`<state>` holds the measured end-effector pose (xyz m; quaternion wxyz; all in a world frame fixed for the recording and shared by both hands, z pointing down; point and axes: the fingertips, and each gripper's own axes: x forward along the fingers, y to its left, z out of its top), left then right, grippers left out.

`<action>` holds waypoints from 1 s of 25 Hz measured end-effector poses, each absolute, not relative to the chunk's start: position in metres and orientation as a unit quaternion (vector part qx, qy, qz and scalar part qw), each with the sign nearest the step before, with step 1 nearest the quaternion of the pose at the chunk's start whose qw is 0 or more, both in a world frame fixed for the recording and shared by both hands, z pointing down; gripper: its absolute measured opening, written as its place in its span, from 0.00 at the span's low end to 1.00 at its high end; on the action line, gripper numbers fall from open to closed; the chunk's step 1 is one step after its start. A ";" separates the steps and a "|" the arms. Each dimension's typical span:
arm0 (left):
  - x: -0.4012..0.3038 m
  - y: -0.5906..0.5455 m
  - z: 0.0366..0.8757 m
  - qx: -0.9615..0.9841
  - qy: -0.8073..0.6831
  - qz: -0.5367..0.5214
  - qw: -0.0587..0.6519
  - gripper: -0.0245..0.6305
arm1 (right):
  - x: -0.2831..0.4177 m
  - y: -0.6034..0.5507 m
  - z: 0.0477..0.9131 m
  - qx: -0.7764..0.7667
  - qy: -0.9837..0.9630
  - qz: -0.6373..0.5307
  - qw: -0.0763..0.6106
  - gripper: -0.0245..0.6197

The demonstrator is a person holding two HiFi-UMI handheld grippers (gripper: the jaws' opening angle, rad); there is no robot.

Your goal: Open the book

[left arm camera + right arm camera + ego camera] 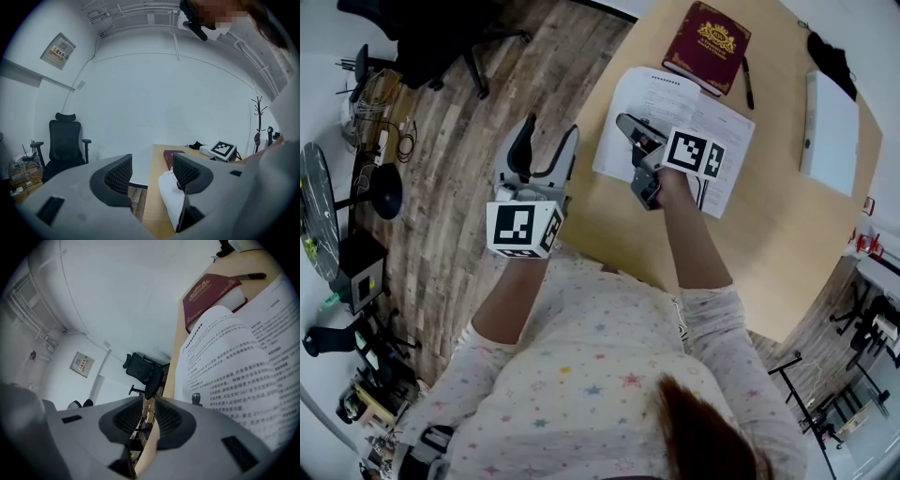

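Tan wood makes up the desk, seen from above by a seated person in a star-patterned top. The open book lies near the desk's left edge, with its white printed pages facing up.

The right tool rests across the left page, and its marker cube sits over the right page. In the right gripper view its jaws are drawn almost together. A thin tan edge runs up between them. This looks like a leaf or cover of the book gripped edge-on, though blur leaves that unsure. Beside the jaws, the printed page rises in a curve.

The left tool is held just off the desk's left edge, above the wood-plank floor and apart from the book. Its jaws are spread wide with nothing between them. Through the gap show the desk edge and a corner of white page.

Beyond the open pages, a closed maroon book with a gold crest lies flat. It touches or slightly overlaps their far edge. A black pen lies just to its right. Farther right is a flat white item, but I cannot tell what it is. A black office chair stands on the floor, away from the desk.
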<state>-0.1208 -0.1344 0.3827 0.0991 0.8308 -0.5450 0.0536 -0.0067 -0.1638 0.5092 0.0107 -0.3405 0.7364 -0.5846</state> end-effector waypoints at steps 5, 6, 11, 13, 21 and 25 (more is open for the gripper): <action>-0.119 -0.133 0.381 0.832 -0.544 0.052 0.098 0.45 | 0.011 -0.162 0.501 -0.352 0.737 -0.577 0.023 0.16; -0.118 -0.133 0.381 0.832 -0.544 0.052 0.098 0.45 | 0.014 -0.161 0.498 -0.354 0.739 -0.572 0.023 0.16; -0.114 -0.134 0.378 0.833 -0.543 0.050 0.097 0.45 | 0.036 -0.162 0.488 -0.384 0.758 -0.527 0.002 0.16; -0.114 -0.134 0.378 0.833 -0.542 0.050 0.096 0.45 | 0.048 -0.163 0.486 -0.405 0.764 -0.502 -0.014 0.16; -0.110 -0.137 0.376 0.835 -0.540 0.048 0.093 0.45 | 0.101 -0.159 0.498 -0.489 0.770 -0.397 -0.100 0.15; -0.110 -0.137 0.375 0.836 -0.538 0.049 0.092 0.45 | 0.111 -0.151 0.508 -0.504 0.767 -0.373 -0.136 0.16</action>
